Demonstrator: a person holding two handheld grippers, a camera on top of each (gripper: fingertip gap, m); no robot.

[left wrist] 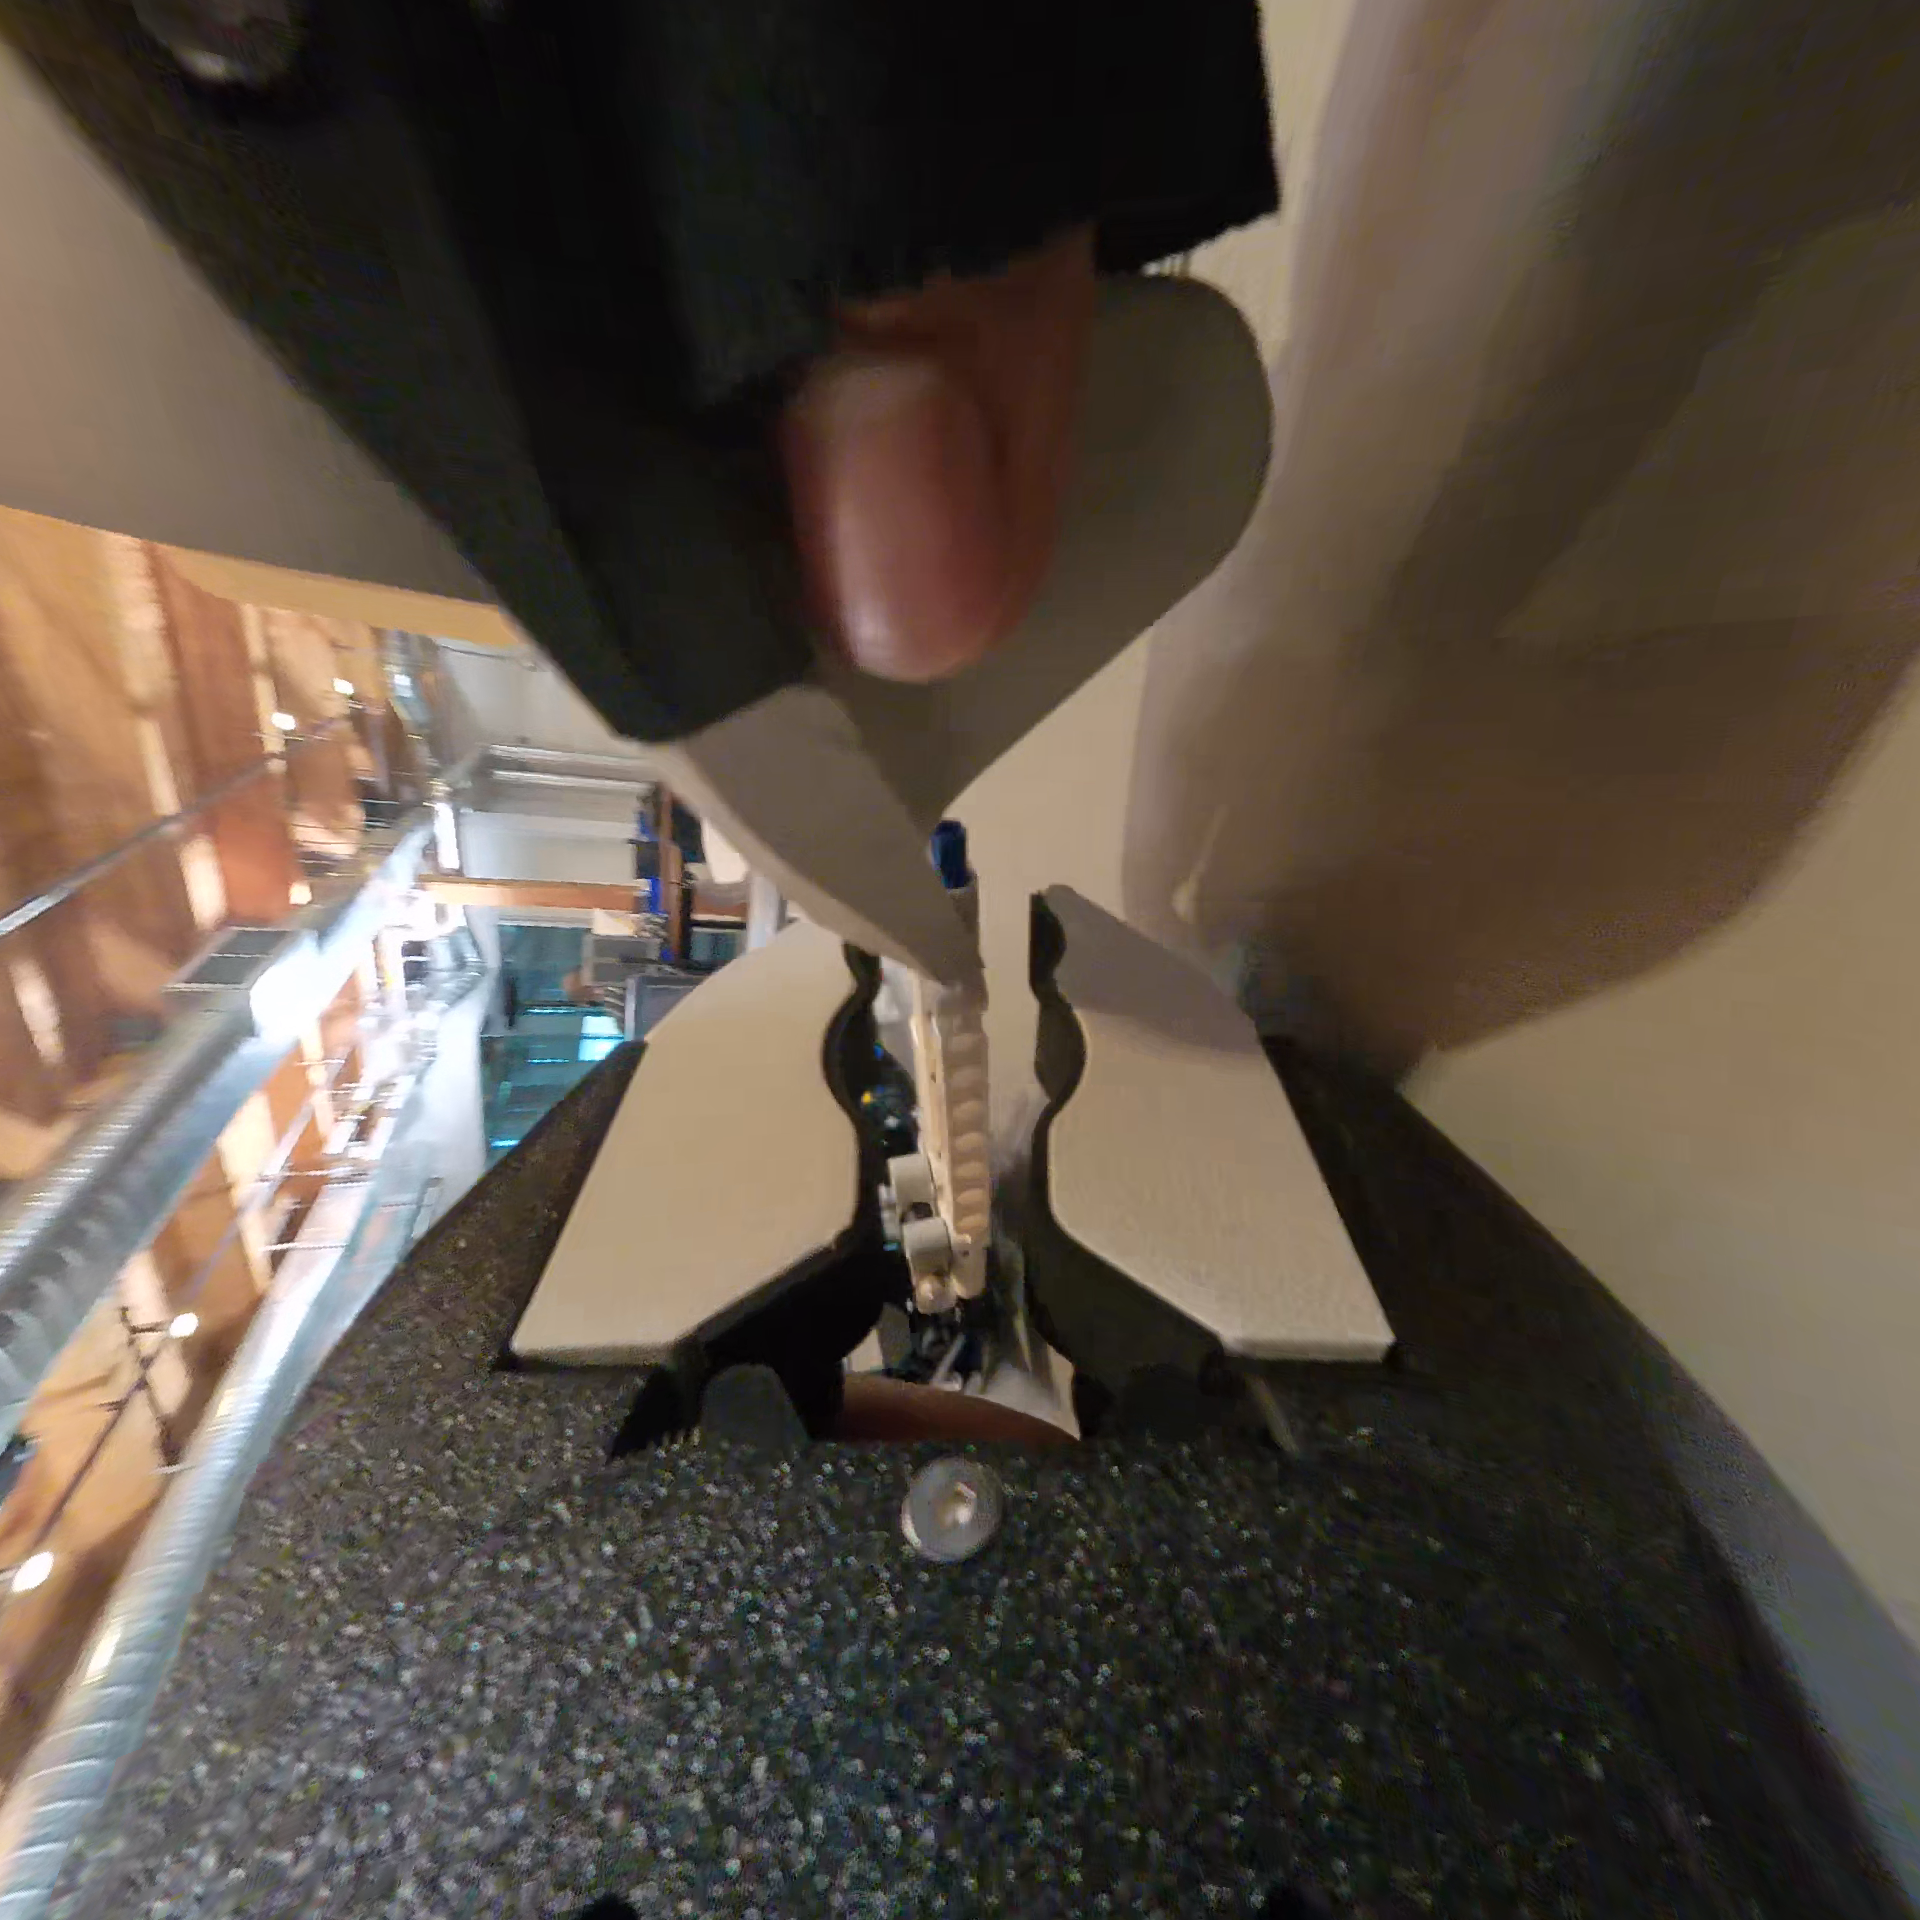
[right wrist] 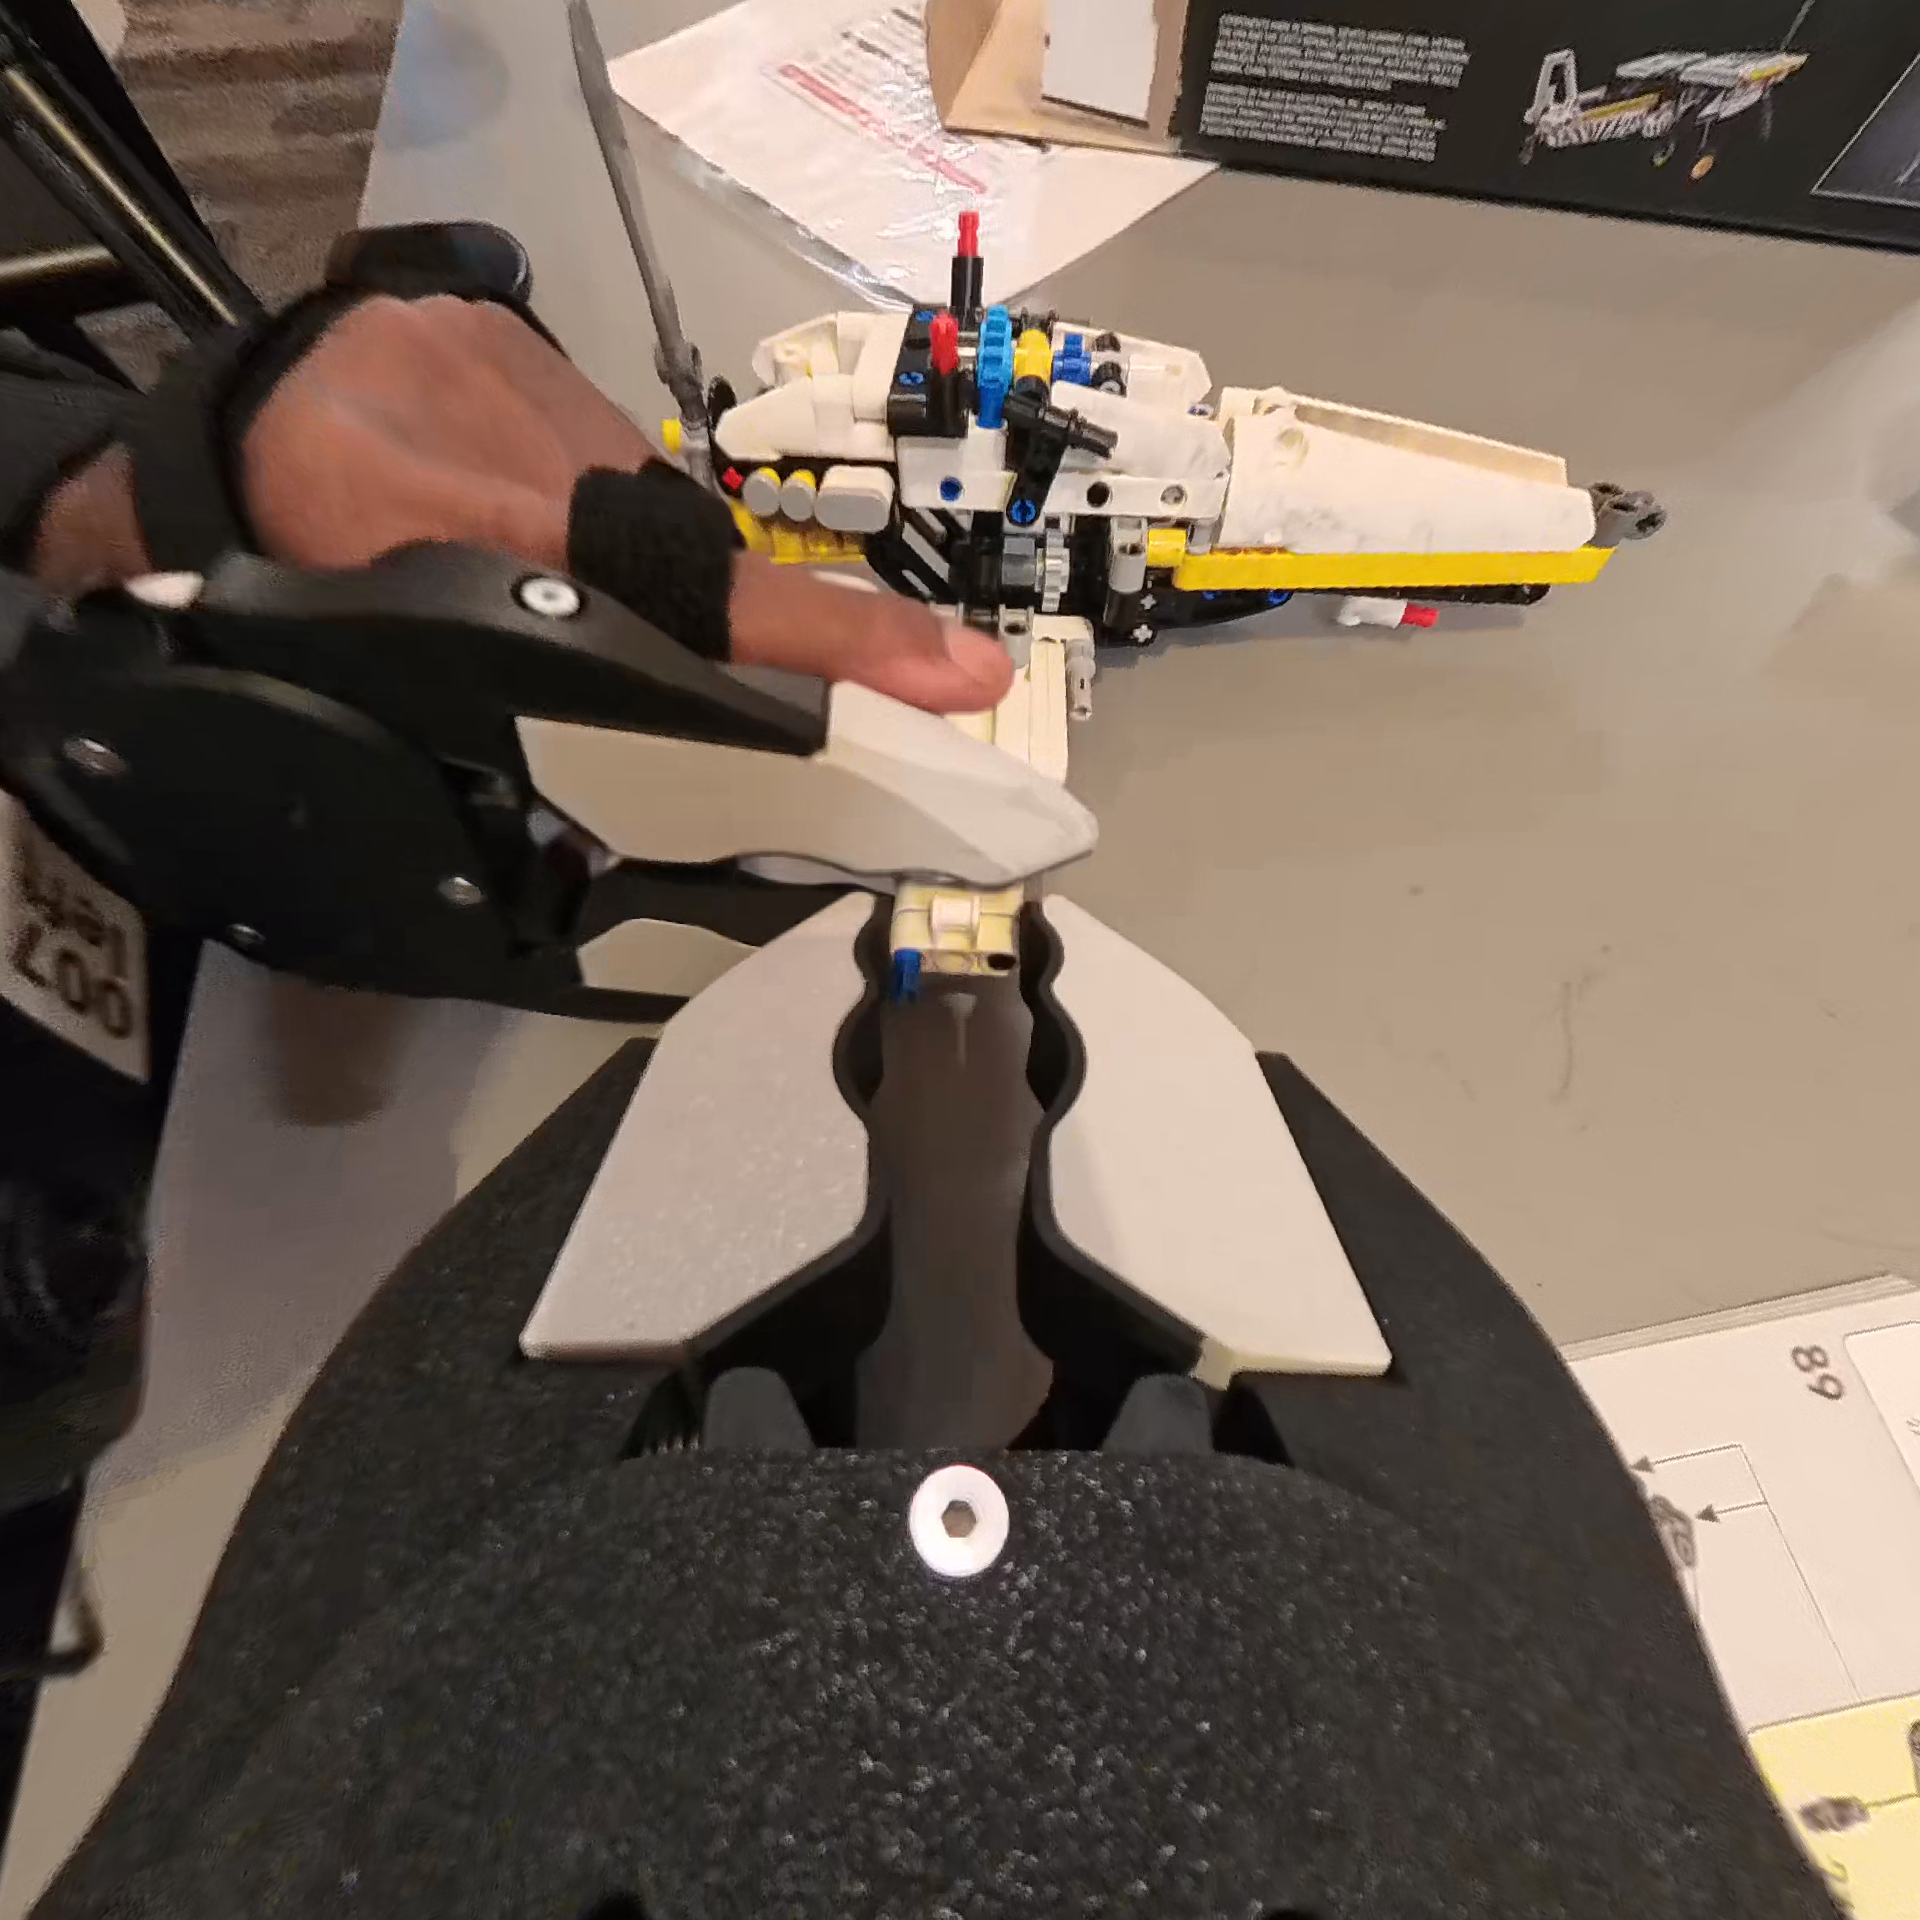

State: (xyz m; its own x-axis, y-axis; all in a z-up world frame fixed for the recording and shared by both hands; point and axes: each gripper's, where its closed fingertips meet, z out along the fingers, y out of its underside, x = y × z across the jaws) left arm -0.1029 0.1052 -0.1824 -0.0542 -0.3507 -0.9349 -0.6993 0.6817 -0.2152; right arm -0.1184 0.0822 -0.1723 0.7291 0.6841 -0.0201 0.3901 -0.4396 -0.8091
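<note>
A white, yellow and black brick-built aircraft model [right wrist: 1039, 468] lies on the grey table [right wrist: 1455, 935]. A white wing section [right wrist: 1039, 717] sticks out from it toward me. My right gripper [right wrist: 954, 940] is shut on the end of this section, beside a blue pin [right wrist: 902, 971]. My left gripper comes in from the left, its upper finger [right wrist: 831, 790] lying over the section. In the left wrist view my left gripper [left wrist: 945, 956] stands around the white beam [left wrist: 961, 1101], with a gap showing at its right pad. The right gripper's finger [left wrist: 862, 831] touches the beam there.
A black product box [right wrist: 1507, 94], a brown paper bag [right wrist: 1039, 73] and a sheet in clear plastic [right wrist: 883, 135] lie behind the model. An open instruction booklet [right wrist: 1766, 1507] lies at the right front. A grey propeller blade [right wrist: 634, 208] stands up at the model's nose. The grippers are tip to tip, or close to it.
</note>
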